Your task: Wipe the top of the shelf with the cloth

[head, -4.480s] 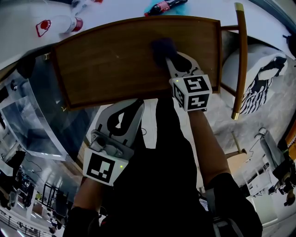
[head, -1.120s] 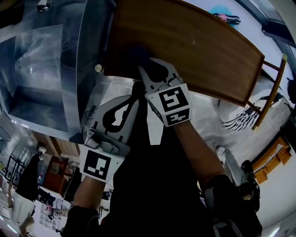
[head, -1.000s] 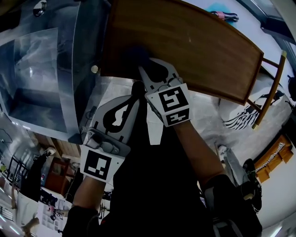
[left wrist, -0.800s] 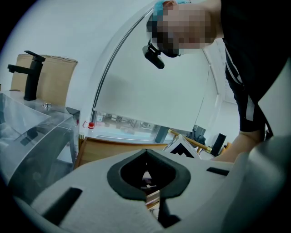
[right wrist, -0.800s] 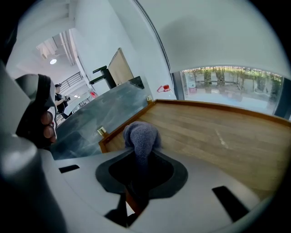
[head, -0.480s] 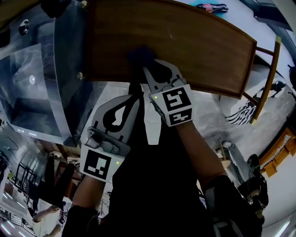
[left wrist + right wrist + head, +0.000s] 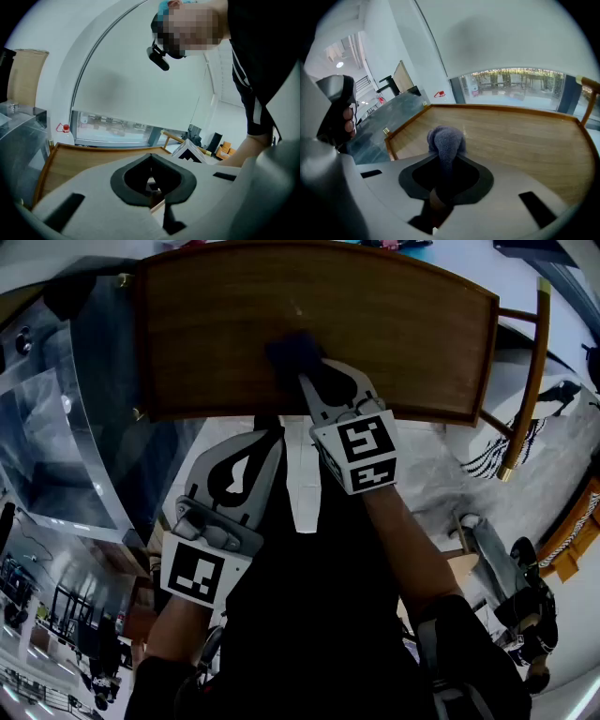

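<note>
While your R gripper (image 7: 314,382) clamps the cloth (image 7: 292,351) nr the shelf top's (image 7: 412,334) front edge, raised rim (image 7: 497,107) all round, bare wood right | cloth: dark grey-blue, bunched | L gripper (image 7: 269,440): jaws together, empty, off the shelf.

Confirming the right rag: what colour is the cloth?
Bluish-grey cloth; clearest in the right gripper view.

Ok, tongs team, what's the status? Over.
Right tongs shut on cloth, cloth down on shelf top. Left tongs shut, empty, off the shelf. Nothing on the wood ahead.
</note>
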### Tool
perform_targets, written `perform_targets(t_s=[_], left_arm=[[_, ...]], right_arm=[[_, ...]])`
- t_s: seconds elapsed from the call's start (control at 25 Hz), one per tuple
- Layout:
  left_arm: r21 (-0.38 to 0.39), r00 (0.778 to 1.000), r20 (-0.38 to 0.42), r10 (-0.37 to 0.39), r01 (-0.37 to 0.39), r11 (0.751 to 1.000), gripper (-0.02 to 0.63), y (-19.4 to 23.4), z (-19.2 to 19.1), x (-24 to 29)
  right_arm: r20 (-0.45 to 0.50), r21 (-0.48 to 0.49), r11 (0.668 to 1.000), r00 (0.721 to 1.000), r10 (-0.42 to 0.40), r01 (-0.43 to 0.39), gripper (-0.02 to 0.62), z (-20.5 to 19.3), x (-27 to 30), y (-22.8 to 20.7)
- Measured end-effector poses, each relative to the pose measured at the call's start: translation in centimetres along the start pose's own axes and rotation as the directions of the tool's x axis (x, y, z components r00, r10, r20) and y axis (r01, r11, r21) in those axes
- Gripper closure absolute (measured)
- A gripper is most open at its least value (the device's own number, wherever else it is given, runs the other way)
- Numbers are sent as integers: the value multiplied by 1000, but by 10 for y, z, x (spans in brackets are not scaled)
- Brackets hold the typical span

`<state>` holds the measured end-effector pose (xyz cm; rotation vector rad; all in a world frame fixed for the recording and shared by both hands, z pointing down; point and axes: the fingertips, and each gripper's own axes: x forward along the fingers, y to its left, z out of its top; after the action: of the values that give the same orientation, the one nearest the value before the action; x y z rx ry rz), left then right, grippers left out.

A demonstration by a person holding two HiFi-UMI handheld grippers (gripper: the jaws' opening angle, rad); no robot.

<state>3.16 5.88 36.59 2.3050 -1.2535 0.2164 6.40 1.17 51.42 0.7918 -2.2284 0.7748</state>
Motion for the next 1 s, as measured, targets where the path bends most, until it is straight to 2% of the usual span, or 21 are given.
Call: perform_targets(t_s=[1.0], left_arm=[[71, 985, -63, -158, 162, 984, 586, -80, 15, 95]], right_arm=[[20, 121, 983, 989, -143, 140, 529, -31, -78, -118]])
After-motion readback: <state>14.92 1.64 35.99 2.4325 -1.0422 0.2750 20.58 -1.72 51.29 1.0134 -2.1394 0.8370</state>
